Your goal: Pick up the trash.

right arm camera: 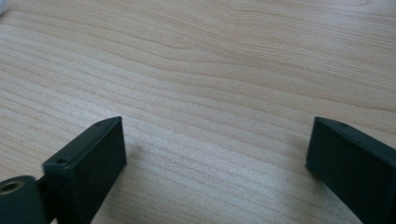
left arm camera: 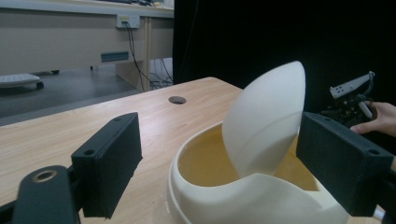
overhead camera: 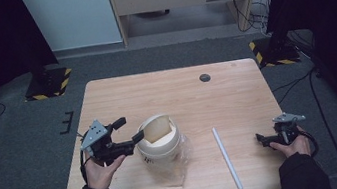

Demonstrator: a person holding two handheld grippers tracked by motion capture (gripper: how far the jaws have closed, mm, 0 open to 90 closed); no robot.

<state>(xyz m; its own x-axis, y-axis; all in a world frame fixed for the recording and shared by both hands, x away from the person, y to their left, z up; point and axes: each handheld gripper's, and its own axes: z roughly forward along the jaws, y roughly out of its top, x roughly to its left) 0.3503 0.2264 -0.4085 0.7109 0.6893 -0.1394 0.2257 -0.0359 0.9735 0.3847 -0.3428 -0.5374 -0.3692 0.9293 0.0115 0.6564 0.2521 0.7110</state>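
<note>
Left gripper [overhead camera: 128, 131] spread wide at the cream bin [overhead camera: 159, 146], gripping nothing; right gripper [overhead camera: 267, 139] gapes empty over the counter [overhead camera: 237, 95]. Bin looks light, rigid, slick (swing lid [left arm camera: 264, 123] pivots): take the rim.

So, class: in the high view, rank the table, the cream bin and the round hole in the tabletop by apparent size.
1. table
2. cream bin
3. round hole, which lies farther from the camera, yet is plainly the smallest.

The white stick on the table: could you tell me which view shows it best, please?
The high view: the white stick lies whole on the table, between the cream bin and the right hand-held gripper. The gripper views give no clear sight of it.
</note>
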